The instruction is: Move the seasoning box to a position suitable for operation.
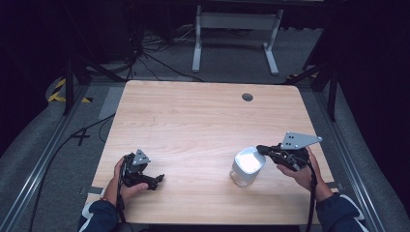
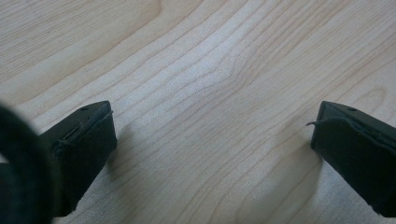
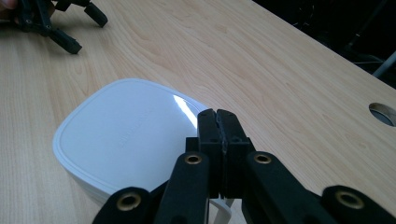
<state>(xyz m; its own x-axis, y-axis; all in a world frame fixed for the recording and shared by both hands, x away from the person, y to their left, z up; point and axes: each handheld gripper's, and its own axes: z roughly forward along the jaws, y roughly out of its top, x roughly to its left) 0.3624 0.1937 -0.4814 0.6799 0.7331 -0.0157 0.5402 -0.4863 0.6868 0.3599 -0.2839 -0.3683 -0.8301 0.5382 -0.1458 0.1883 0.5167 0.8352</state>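
Note:
A white, rounded-square container [image 1: 247,166] with a glossy flat lid [image 3: 126,126] stands on the wooden table [image 1: 193,121] at the front right. My right gripper [image 1: 261,148] reaches it from the right. Its jaws are pressed together at the lid's near edge [image 3: 218,122], and a thin white tab [image 3: 223,208] of the container comes out from under them. My left gripper [image 1: 153,181] lies low at the front left, far from the container. It is open [image 2: 212,140], with bare wood between its black pads [image 2: 88,140]. It appears again in the right gripper view's top left corner [image 3: 70,23].
A round cable hole [image 1: 247,97] sits near the table's far edge, right of centre. Beyond the table are a white desk frame [image 1: 234,29] and cables on the grey floor. Black posts [image 1: 333,92] flank the table on both sides.

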